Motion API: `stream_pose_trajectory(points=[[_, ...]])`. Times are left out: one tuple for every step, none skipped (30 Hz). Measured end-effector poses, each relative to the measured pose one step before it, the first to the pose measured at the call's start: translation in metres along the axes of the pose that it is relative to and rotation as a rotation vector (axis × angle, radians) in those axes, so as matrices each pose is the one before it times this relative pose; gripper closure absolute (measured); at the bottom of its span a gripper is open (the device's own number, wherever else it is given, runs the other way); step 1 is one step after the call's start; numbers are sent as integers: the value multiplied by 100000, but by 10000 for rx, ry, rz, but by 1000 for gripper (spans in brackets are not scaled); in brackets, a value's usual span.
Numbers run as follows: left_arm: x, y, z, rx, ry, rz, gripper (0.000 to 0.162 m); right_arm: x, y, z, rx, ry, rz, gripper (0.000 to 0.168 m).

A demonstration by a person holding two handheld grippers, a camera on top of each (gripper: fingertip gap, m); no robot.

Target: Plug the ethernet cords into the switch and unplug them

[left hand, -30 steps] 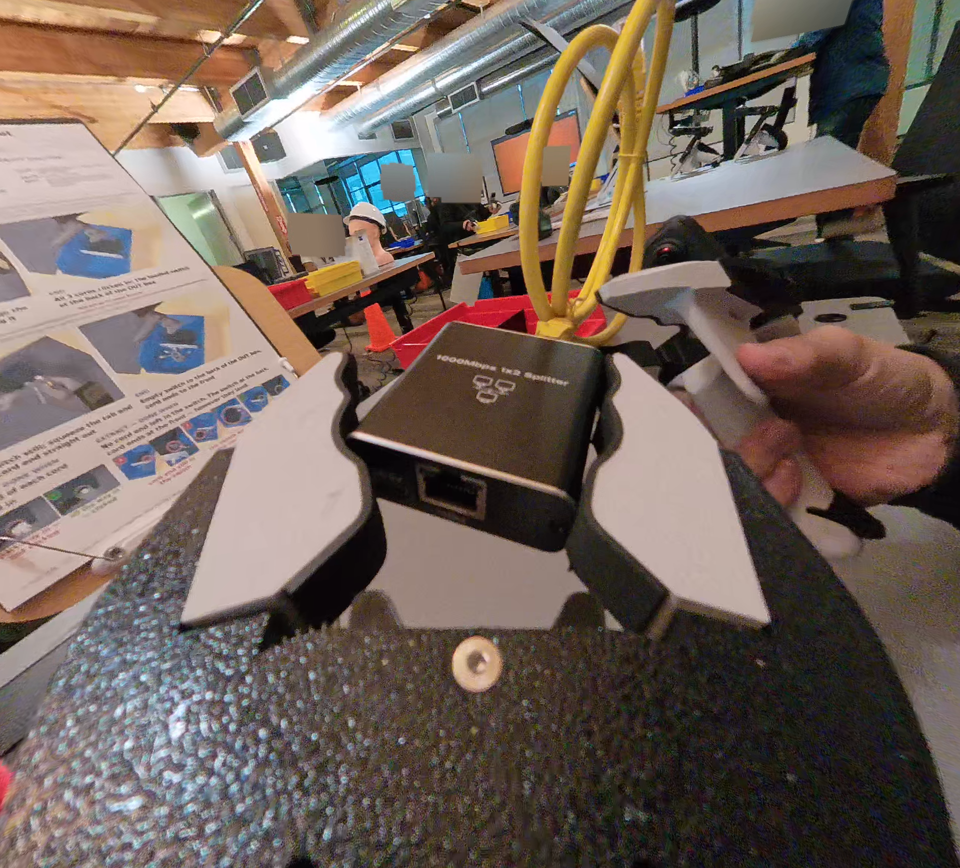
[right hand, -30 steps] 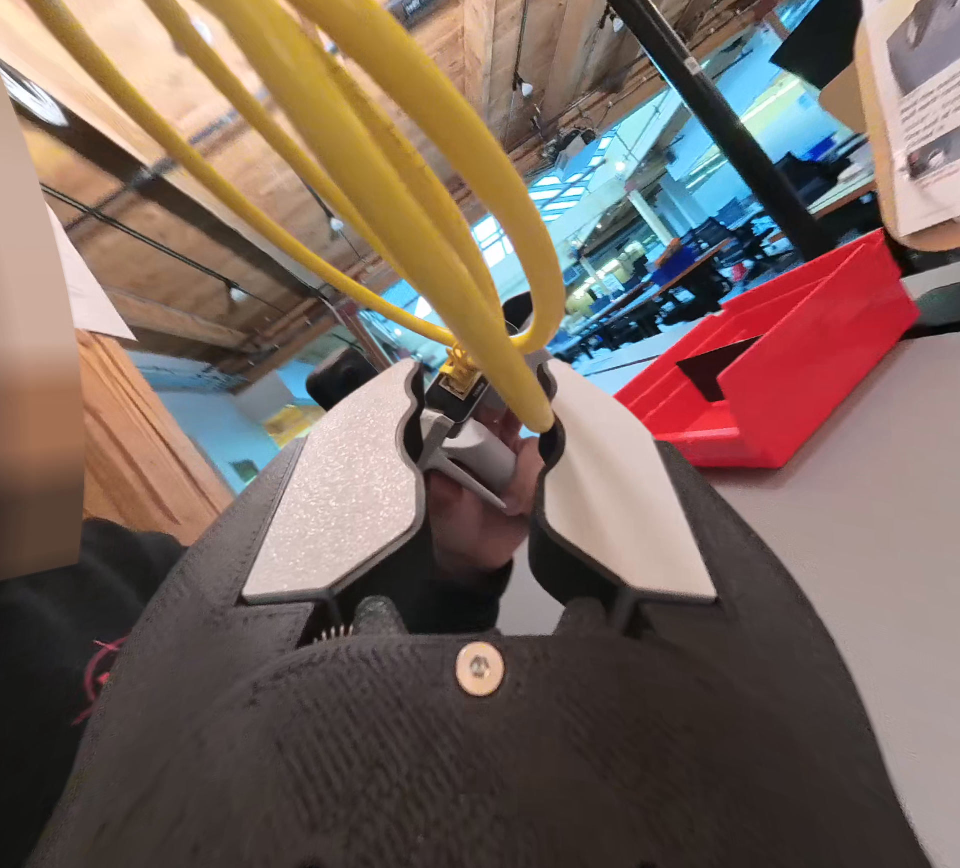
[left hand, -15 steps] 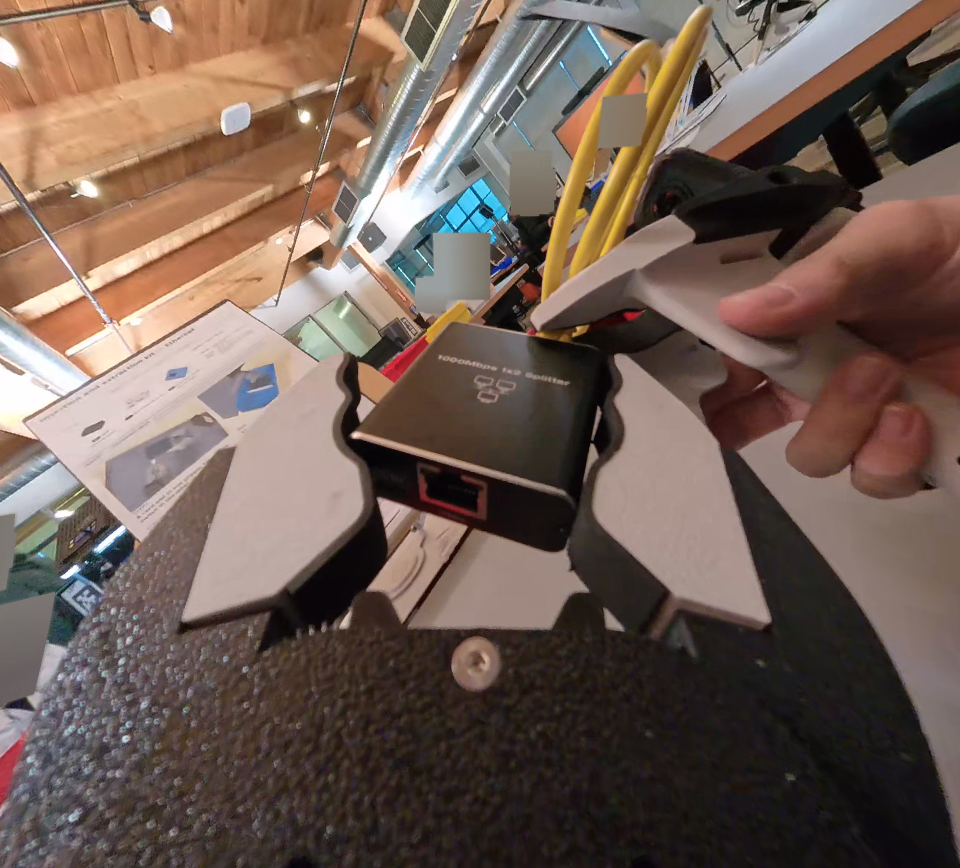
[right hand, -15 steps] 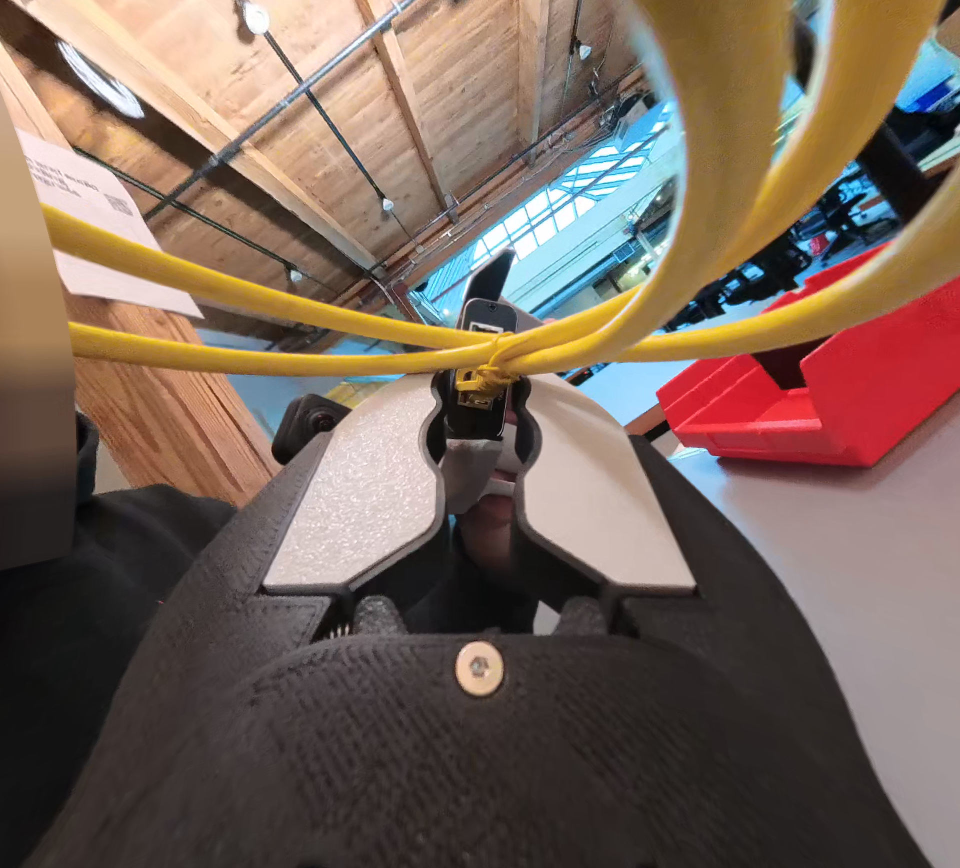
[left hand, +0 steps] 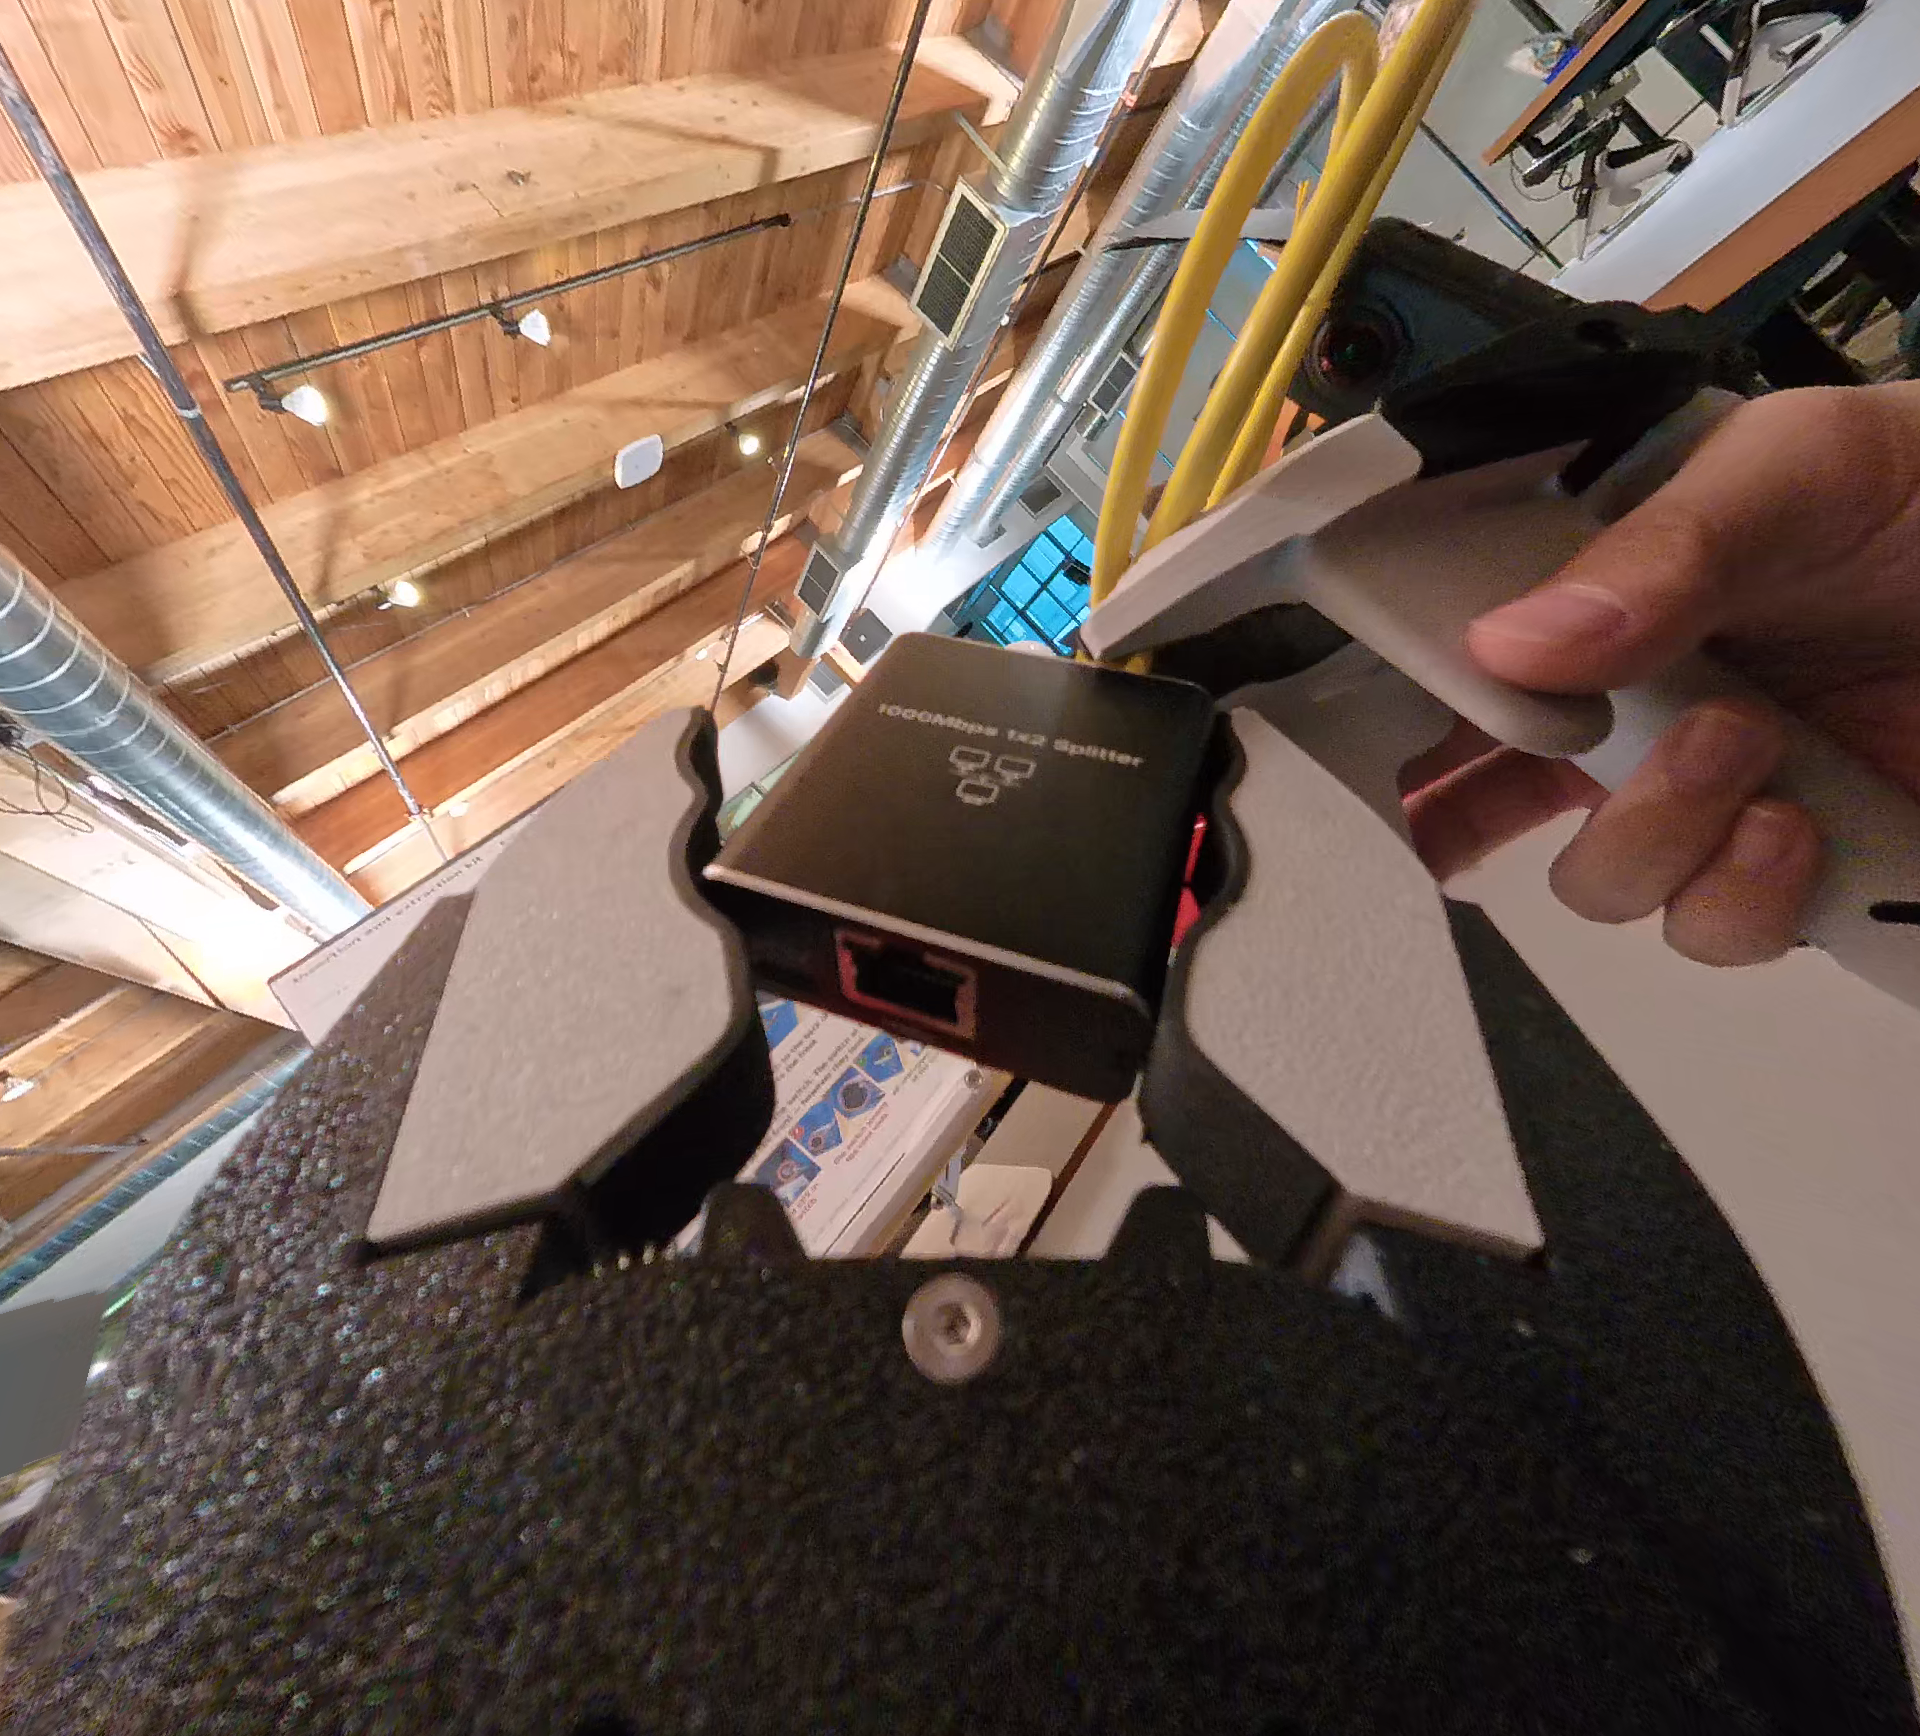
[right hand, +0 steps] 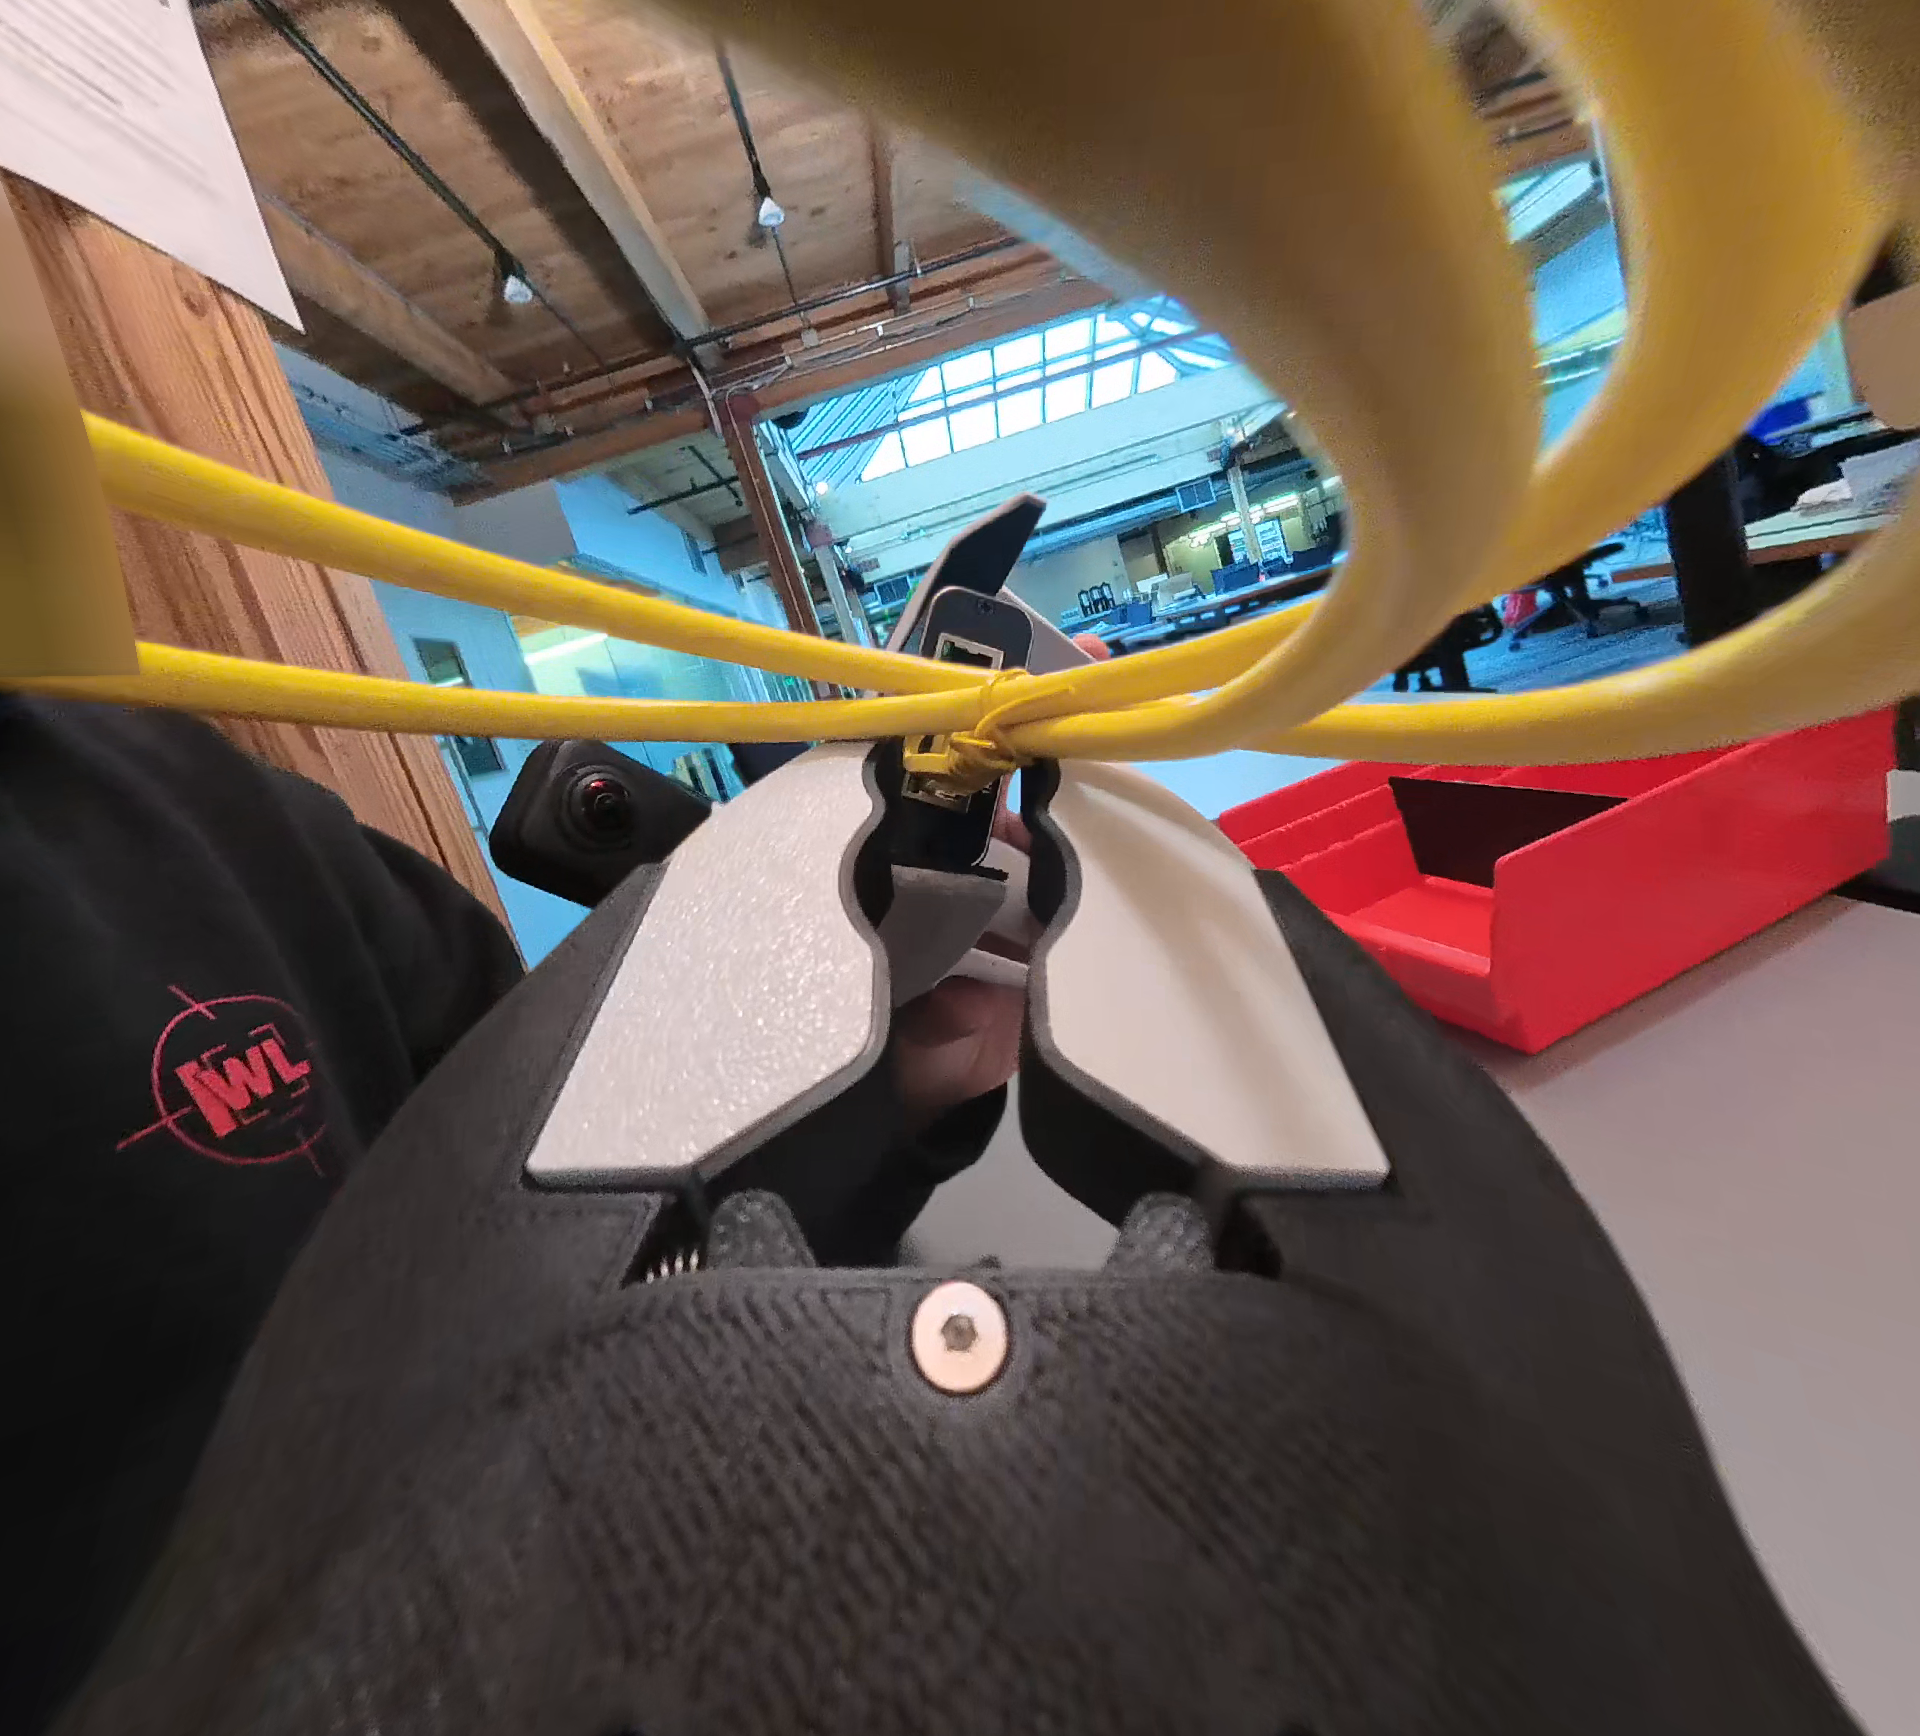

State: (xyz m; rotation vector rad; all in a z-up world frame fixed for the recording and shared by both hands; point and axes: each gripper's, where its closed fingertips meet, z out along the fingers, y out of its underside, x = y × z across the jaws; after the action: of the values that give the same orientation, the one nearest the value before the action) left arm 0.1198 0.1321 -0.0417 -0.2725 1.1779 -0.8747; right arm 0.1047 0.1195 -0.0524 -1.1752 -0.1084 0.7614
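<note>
While my left gripper [left hand: 966, 865] clamps the black switch [left hand: 987, 813] by its two sides and holds it up off the surface [right hand: 1714, 1115], my right gripper [right hand: 951, 813] comes in at the switch's far end, where the yellow ethernet cord [right hand: 582, 595] meets it. The right gripper's jaws stand narrow around the end of the switch and the yellow plug [right hand: 940, 756]; I cannot tell whether they pinch the plug or merely flank it.

By my reading, the task sits partway: one plug appears seated in a far-end port, though whether it is fully latched is hidden. The port [left hand: 904, 974] facing my left camera is bare, and another [right hand: 971, 652] above the plug also looks bare. Whether this is the plugging or the unplugging pass, I cannot say.

The count: one switch; one bundle of yellow cord, tied at the middle with a yellow twist and fanning into several loops, so I cannot tell whether it is one cord or more; three ports in view, two of them bare; one red bin [right hand: 1558, 897] on the surface, well apart; two grippers.
</note>
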Motion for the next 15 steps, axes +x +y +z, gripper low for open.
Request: stream_pose_trajectory(points=[[-12, -176, -30, 69, -28, 70, 74, -162, -23, 6, -48, -81, -56, 147], [-21, -184, -37, 76, -30, 87, 74, -187, -27, -1, -34, -128, -11, 147], [-12, -131, -19, 49, -14, 88, 74, -121, -30, -13, -23, -89, -23, 147], [7, -107, -9, 42, -7, 67, 74, -83, 3, -20, -26, -45, -88, 147], [15, -108, -29, 74, -8, 30, 74, -136, 29, -21, -61, -81, -92, 147], [33, -55, -21, 78, -4, -10, 74, -124, 55, -15, -120, -91, -9, 148], [37, 55, -8, 22, 8, -33, 74, 18, 56, -32, -128, 5, -12, 148], [49, 112, 21, -11, 27, -46, 74, 56, 62, -42, -87, 43, -42, 148], [33, 95, 1, -3, 34, -67, 74, -31, 42, -35, -36, -44, 26, 148], [19, 70, 18, -8, 33, -78, 74, 1, 14, -6, -9, -34, 92, 149], [2, 101, 11, -42, 28, -52, 74, 82, 11, -6, -12, 32, 75, 149], [-4, 84, 13, -50, 7, -4, 74, 102, 23, -9, -27, 63, 49, 149], [-5, 55, 14, -42, -16, -5, 74, 86, -18, -10, -23, 71, 33, 149], [-3, 44, 37, -43, -10, -64, 74, 72, -39, -21, -3, 90, -29, 148], [2, 93, 38, -64, 8, -93, 74, 98, -27, -23, -16, 109, -45, 148]])
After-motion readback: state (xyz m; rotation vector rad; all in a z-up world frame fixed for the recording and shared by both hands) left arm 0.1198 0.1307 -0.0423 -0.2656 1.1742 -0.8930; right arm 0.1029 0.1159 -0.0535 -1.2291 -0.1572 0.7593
